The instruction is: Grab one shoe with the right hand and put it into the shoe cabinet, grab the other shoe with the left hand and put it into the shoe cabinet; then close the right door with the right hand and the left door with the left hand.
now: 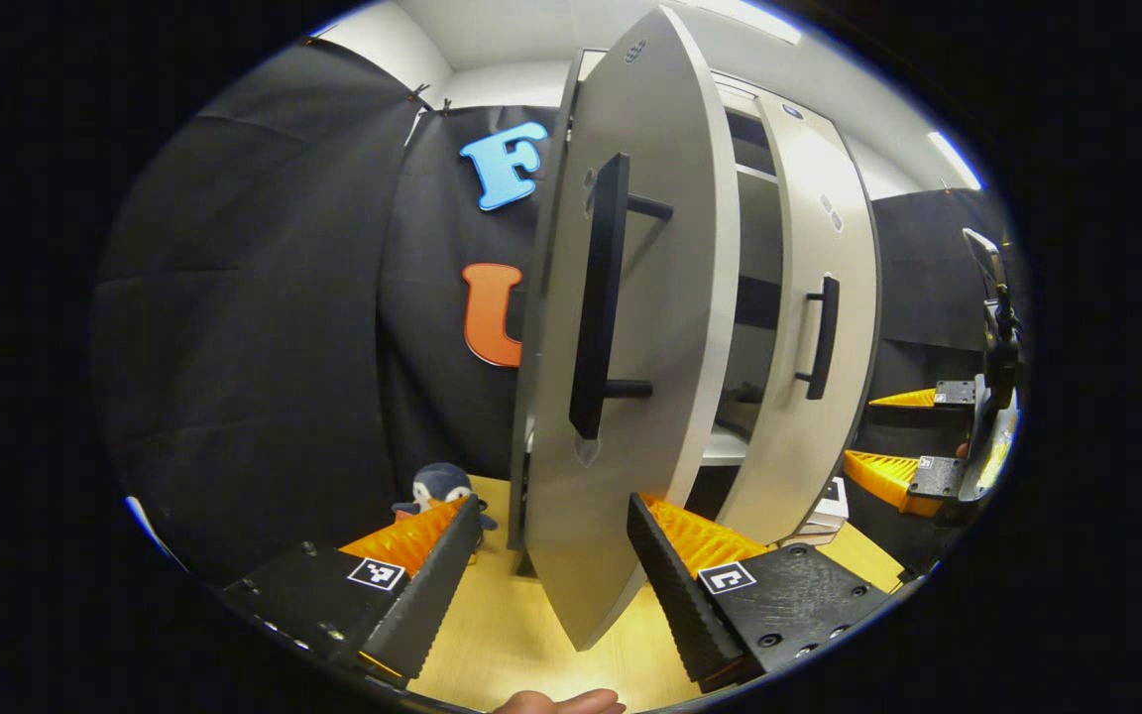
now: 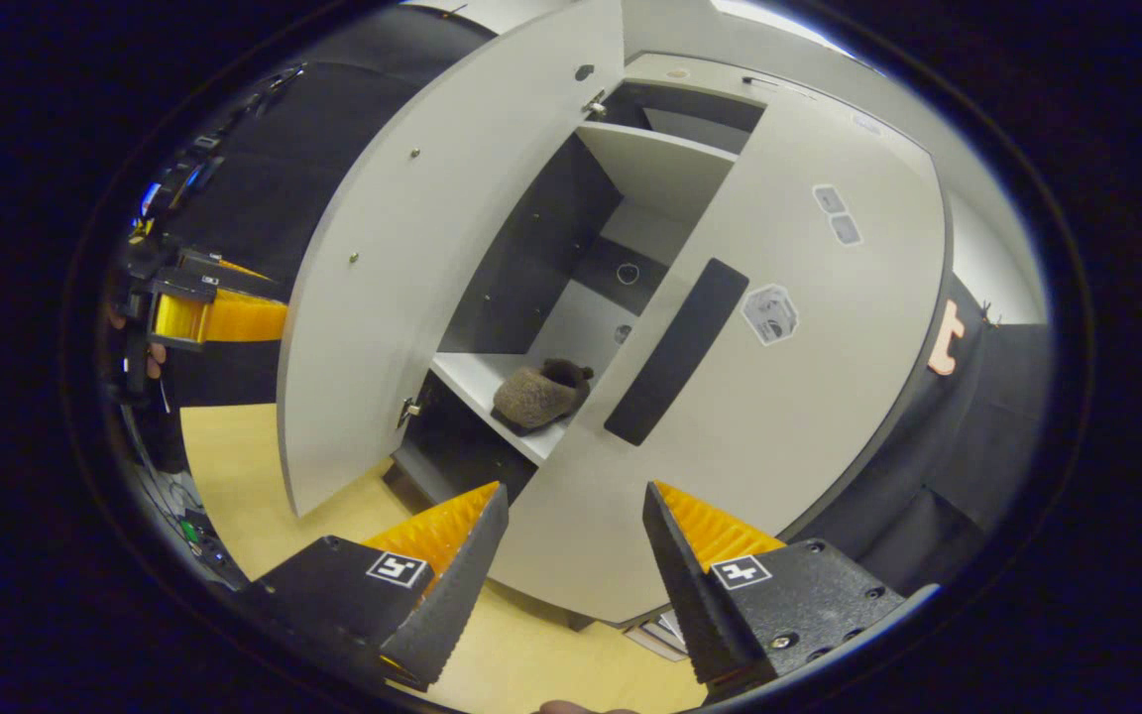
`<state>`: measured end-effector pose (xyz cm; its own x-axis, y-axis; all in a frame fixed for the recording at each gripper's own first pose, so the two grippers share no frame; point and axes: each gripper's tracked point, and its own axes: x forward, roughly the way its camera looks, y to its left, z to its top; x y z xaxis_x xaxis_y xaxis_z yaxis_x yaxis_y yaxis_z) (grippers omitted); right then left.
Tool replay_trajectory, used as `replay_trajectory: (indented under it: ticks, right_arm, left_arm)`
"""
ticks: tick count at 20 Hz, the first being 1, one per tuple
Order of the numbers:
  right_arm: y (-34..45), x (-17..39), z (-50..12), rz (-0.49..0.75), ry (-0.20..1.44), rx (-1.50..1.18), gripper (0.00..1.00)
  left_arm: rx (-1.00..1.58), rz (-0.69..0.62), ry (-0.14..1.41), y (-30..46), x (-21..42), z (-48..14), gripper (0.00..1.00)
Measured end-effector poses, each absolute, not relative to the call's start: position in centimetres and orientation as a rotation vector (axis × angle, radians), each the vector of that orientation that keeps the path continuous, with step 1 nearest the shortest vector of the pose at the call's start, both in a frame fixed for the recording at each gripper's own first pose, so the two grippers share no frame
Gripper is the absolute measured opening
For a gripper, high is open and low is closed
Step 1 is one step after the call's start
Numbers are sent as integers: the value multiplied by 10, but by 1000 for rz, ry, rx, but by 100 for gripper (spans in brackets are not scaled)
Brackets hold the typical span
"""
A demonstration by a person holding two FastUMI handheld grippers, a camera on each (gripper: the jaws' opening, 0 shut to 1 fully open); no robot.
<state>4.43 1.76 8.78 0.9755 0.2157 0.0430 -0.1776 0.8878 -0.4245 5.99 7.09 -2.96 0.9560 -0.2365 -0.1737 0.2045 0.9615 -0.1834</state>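
Note:
The grey shoe cabinet (image 2: 650,169) stands with both doors part open. A brown fuzzy shoe (image 2: 539,394) lies on its lower shelf, with a darker shape just behind it. The right door (image 2: 789,397), with its black handle (image 2: 675,352), swings close in front of my right gripper (image 2: 575,491), which is open and empty. In the left gripper view the left door (image 1: 630,327) stands edge-on with its black handle (image 1: 599,297). Its lower part sits between the fingers of my open left gripper (image 1: 553,506). The right gripper (image 1: 888,436) appears at the far right.
A small penguin plush (image 1: 442,488) sits on the wooden floor (image 1: 502,615) left of the cabinet. The left gripper (image 2: 214,315) and a hand show beyond the left door (image 2: 383,288). Papers (image 1: 829,511) lie by the cabinet's base.

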Motion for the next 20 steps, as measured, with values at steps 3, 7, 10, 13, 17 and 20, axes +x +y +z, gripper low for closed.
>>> replay_trajectory:
  ticks: [3,7,10,13,17,20]
  right_arm:
    - [3,48,83,179,-72,-422,89]
    - [-23,53,74,143,-44,-423,89]
    - [-41,55,68,118,-31,-404,90]
    - [-58,59,61,95,-10,-379,90]
    - [-79,59,61,69,-9,-356,89]
    - [-91,60,59,59,-9,-342,90]
  left_arm:
    - [-151,-266,190,53,67,-27,92]
    - [-152,-307,195,32,80,-25,92]
    - [-152,-342,190,13,88,-23,92]
    - [-126,-385,197,-9,96,-24,92]
    - [-109,-421,189,-35,105,-18,92]
    - [-115,-415,182,-40,111,-14,91]
